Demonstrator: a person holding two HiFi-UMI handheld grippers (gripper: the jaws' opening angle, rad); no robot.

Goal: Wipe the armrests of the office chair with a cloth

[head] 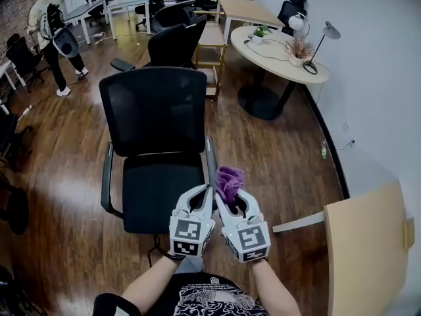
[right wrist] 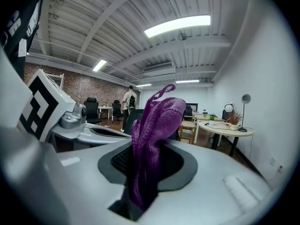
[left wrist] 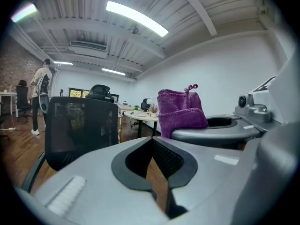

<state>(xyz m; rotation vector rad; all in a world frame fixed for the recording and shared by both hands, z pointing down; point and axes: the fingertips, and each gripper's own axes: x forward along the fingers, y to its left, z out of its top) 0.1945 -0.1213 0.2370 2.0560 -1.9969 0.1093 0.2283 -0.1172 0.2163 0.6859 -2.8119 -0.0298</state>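
A black mesh-backed office chair (head: 154, 143) faces me, its left armrest (head: 106, 176) and right armrest (head: 210, 158) both bare. My two grippers are held side by side just in front of the seat. The right gripper (head: 223, 199) is shut on a purple cloth (head: 229, 178), which sticks up from its jaws (right wrist: 154, 125) close to the right armrest without touching it. The left gripper (head: 204, 193) is shut with nothing in it; its pads meet at the tip (left wrist: 152, 142). From the left gripper view, the cloth (left wrist: 180, 109) and the chair back (left wrist: 82, 125) show ahead.
More black chairs (head: 172, 41) stand behind this one. A round table (head: 276, 51) with a lamp and a plant is at the back right. A wooden desk corner (head: 368, 249) juts in at the near right. A person (head: 52, 31) stands far left.
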